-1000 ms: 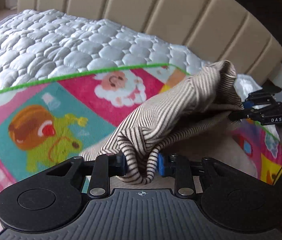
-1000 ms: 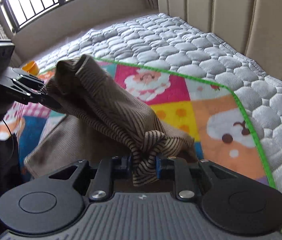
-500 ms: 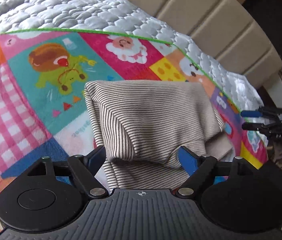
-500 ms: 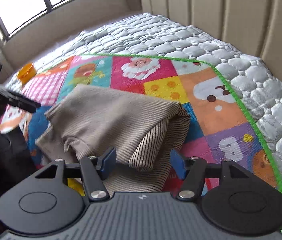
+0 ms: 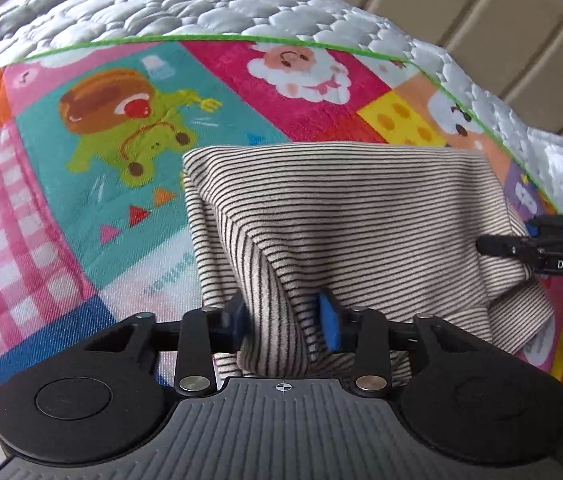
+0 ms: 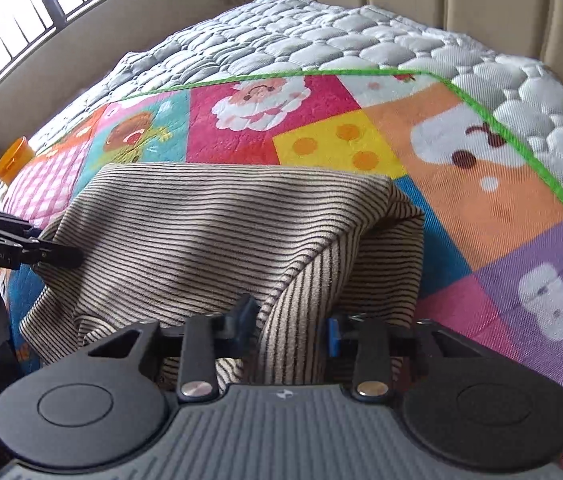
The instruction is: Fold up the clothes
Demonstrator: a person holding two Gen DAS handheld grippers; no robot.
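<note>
Bed with play mat [image 5: 81, 200]: striped top [image 5: 341, 208] lies doubled over; left gripper [image 5: 283, 318] and right gripper [image 6: 293, 326], wide open 0.5 s ago, fingers now narrowed onto its near folds, likely re-gripping for another fold.

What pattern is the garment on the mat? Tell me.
The garment is beige with thin dark stripes; clearest in the left wrist view.

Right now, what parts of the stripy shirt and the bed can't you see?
- Left wrist view: the shirt's near edge is hidden behind the left gripper.
- Right wrist view: its near edge is hidden behind the right gripper.
- Both views: the mat beneath the shirt is covered.
- Orange thing: too small to identify.
</note>
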